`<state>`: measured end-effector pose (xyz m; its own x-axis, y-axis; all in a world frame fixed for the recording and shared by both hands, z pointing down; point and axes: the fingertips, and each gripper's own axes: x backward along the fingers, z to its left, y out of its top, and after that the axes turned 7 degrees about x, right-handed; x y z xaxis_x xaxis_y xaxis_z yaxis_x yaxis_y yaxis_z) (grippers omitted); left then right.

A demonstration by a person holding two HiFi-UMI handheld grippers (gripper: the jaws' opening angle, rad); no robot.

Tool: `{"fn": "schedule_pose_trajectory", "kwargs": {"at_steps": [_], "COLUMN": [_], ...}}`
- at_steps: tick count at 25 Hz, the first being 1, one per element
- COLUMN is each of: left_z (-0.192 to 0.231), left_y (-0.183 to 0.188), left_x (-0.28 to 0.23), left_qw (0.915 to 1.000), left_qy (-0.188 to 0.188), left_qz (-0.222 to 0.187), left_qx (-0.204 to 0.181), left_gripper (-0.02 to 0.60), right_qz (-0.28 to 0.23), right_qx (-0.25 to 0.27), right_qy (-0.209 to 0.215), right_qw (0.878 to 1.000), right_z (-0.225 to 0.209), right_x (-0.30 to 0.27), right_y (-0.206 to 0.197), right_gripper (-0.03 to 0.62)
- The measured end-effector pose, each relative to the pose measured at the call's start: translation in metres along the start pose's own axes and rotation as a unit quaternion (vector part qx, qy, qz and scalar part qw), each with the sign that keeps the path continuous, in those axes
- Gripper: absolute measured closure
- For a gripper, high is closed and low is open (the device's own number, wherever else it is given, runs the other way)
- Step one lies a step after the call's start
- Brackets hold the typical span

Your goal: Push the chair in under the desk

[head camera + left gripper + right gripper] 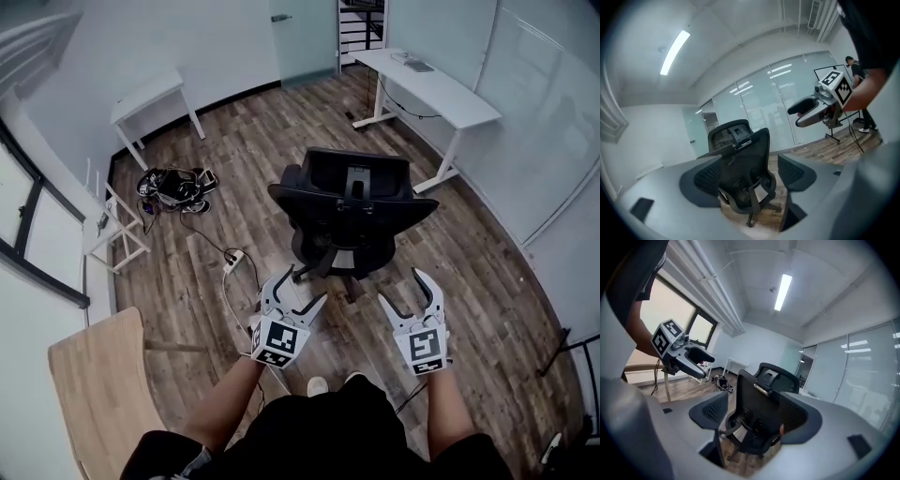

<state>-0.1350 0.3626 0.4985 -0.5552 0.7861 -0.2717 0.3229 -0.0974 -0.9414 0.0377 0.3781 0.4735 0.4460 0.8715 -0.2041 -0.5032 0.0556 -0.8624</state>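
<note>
A black mesh office chair [349,211] stands in the middle of the wooden floor with its back toward me, well apart from the long white desk [431,89] at the far right. My left gripper [302,286] and right gripper [401,287] hover side by side just behind the chair's base, both open with nothing between the jaws. In the left gripper view the chair [740,159] shows past the spread jaws, and the right gripper [815,110] is at the right. The right gripper view frames the chair [764,404] too, with the left gripper [686,359] at the left.
A smaller white desk [150,94] stands at the back left. A wooden tabletop [98,375] is at my near left, beside a white rack [117,225]. A bag with cables [173,186] and a power strip [232,258] lie on the floor. Glass walls line the right side.
</note>
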Motion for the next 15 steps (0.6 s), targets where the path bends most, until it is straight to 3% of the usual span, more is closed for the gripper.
{"fn": "schedule_pose_trajectory", "kwargs": {"at_steps": [4, 7, 11, 15], "left_z": [-0.002, -0.003, 0.004, 0.021], "left_y": [-0.004, -0.007, -0.009, -0.011], "left_x": [-0.012, -0.026, -0.047, -0.069], "left_qw": [0.9993, 0.9965, 0.9875, 0.9756], "left_qy": [-0.005, -0.009, 0.003, 0.021], "left_qz": [0.013, 0.026, 0.048, 0.072], "left_qx": [-0.035, -0.079, -0.150, -0.207], "left_gripper": [0.190, 0.187, 0.187, 0.187], "right_qz": [0.043, 0.093, 0.135, 0.147], "right_qx": [0.045, 0.113, 0.224, 0.263], "right_qy": [0.021, 0.037, 0.036, 0.047], "right_qw": [0.998, 0.989, 0.965, 0.952], "right_z": [0.000, -0.003, -0.018, -0.027], "right_x": [-0.013, -0.030, -0.047, -0.066], "right_y": [-0.022, -0.055, -0.080, -0.088], "right_gripper": [0.173, 0.108, 0.095, 0.089]}}
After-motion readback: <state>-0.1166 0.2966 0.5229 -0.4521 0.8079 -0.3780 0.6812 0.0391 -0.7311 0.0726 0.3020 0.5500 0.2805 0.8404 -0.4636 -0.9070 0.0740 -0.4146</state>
